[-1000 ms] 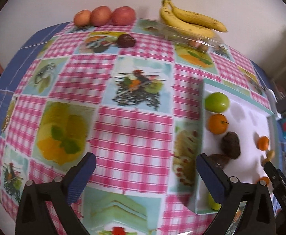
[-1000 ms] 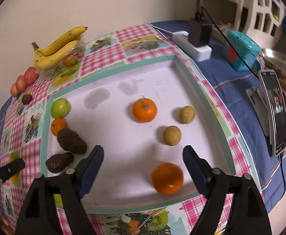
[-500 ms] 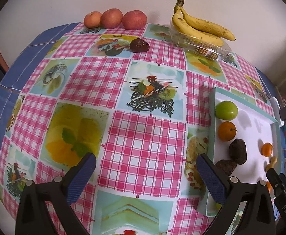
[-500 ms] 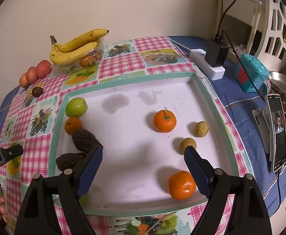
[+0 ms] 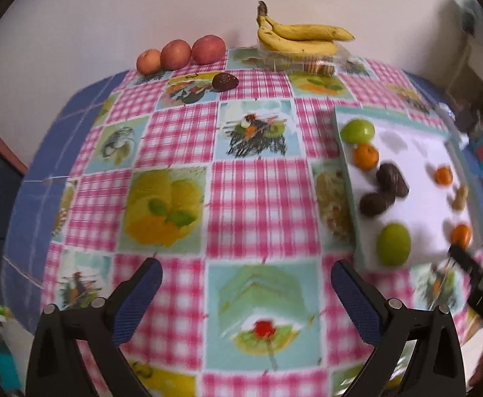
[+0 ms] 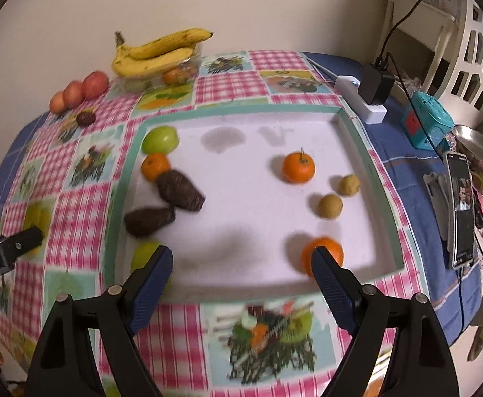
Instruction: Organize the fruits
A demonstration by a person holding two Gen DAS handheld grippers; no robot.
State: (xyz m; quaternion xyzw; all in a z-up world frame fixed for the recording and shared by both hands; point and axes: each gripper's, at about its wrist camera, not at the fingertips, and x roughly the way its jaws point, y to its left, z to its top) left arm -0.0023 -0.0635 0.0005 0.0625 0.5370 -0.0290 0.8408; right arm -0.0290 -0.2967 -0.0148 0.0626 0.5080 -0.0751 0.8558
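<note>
Room aplenty on the left half of the surface (image 5: 248,198): checked cloth bare from near edge to the far wall, with only a dark fruit (image 5: 225,81) and three reddish fruits (image 5: 181,53) lined along the back edge. Bananas (image 5: 299,34) atop a clear box (image 5: 302,61) at the far wall, just right of those.

Tray (image 6: 357,132) with a raised teal rim at the right side of the cloth, near rim close to the surface's front edge. Along its left wall, packed in a column: green apple (image 6: 160,139), small orange (image 6: 155,165), two dark brown fruits (image 6: 180,190) touching each other, second green fruit (image 6: 145,255) (partly hidden behind a finger). Middle of the tray white and open. Toward the right wall: stemmed orange (image 6: 298,167), two small tan fruits (image 6: 330,205), another orange (image 6: 322,255) near the front rim.

Beyond the tray's right rim, crowded: power strip (image 6: 362,102), teal box (image 6: 428,120), phone (image 6: 461,208).

Left gripper (image 5: 246,286) spread wide, holding nothing, above bare cloth. Right gripper (image 6: 241,269) likewise spread and unloaded, over the tray's near rim.
</note>
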